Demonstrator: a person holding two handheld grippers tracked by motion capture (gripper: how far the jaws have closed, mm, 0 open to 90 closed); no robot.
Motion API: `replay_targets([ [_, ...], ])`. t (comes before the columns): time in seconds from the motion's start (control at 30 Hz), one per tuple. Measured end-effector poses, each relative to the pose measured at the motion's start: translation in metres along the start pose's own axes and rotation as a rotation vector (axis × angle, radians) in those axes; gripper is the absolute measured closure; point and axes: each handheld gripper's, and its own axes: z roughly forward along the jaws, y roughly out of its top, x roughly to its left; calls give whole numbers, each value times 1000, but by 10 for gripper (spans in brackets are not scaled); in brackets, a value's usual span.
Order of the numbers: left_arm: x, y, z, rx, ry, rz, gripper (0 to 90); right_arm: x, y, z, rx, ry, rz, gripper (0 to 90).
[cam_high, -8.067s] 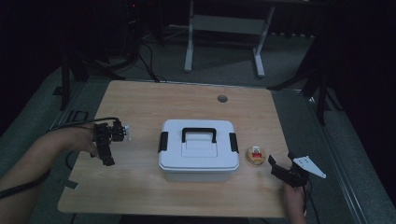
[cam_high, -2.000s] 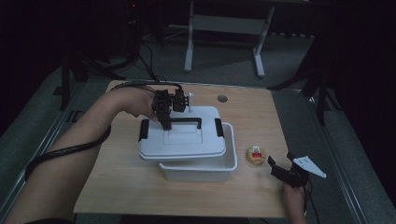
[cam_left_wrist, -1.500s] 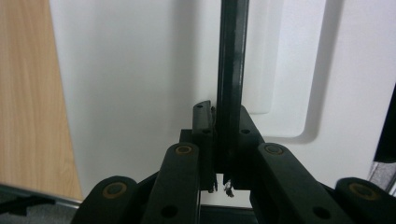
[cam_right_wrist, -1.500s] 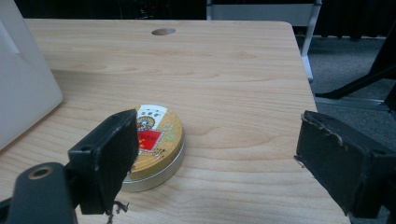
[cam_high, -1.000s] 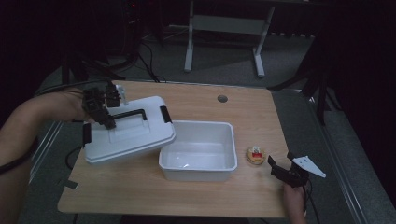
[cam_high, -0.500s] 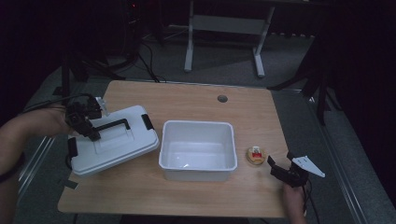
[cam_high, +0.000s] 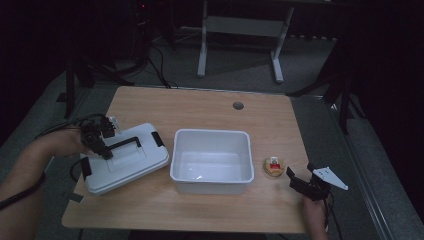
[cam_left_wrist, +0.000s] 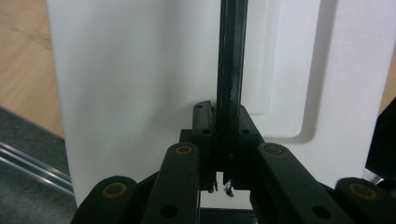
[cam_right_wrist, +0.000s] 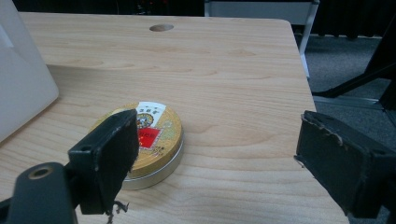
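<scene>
The wooden table (cam_high: 210, 107) bears an open white bin (cam_high: 212, 161). Left of it, the white lid (cam_high: 125, 160) lies tilted near the table's left edge, rounded, black clips at its ends. The left gripper (cam_high: 104, 150) pinches its black handle (cam_left_wrist: 229, 70). Right gripper (cam_high: 295, 181) spread beside a round gold tin (cam_high: 274, 166).

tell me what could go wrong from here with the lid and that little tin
The lid lies near the table's left edge, with its near-left corner almost at the edge; nudged when the left gripper lets go of the black handle, it might slide off. The right gripper stands open with one jaw in front of the round tin; closing from there might push the tin towards the white bin rather than grip it.
</scene>
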Motion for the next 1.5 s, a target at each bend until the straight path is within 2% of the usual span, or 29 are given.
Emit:
replay_targets([
  [0.13, 2, 3, 18, 19, -8, -3, 834, 0, 0, 0, 1, 1, -2, 128],
  [0.2, 3, 4, 24, 13, -12, -6, 834, 0, 0, 0, 1, 2, -1, 128],
  [0.3, 4, 5, 28, 11, -20, -7, 834, 0, 0, 0, 0, 2, 0, 128],
  [0.43, 3, 8, 35, 31, -16, -6, 834, 0, 0, 0, 0, 4, 0, 128],
  [0.5, 3, 11, 42, 40, -27, 2, 834, 0, 0, 0, 0, 4, -6, 128],
  [0.67, 5, 14, 52, 35, -30, 4, 833, 0, 0, 0, -2, 6, -1, 127],
  [0.7, 4, 14, 54, 36, -31, 16, 833, -1, 0, 0, -2, 8, 0, 127],
  [0.93, 6, 13, 65, 17, -53, 6, 832, -2, 0, -1, -3, 9, 12, 127],
  [1.07, 7, 10, 64, 4, -59, 14, 830, -2, 0, -1, -2, 8, 13, 127],
  [1.13, 8, 8, 64, -4, -74, 10, 824, -3, 0, -1, 0, 15, 16, 127],
  [1.17, 8, 7, 64, -20, -83, 12, 788, -3, 0, -1, 0, 17, 20, 127],
  [1.3, 8, 4, 63, -40, -80, -7, 512, -5, 1, 0, 17, 39, 32, 127],
  [1.37, 10, 3, 63, -39, -61, -42, 346, -7, 4, 1, 32, 68, 50, 127],
  [1.4, 11, 2, 63, -48, -61, -55, 292, -8, 5, 2, 48, 72, 49, 127],
  [1.47, 11, 2, 63, -56, -59, -57, 194, -9, 7, 3, 63, 76, 45, 127],
  [1.5, 11, 1, 63, -54, -74, -57, 194, -9, 8, 3, 74, 81, 44, 128],
])
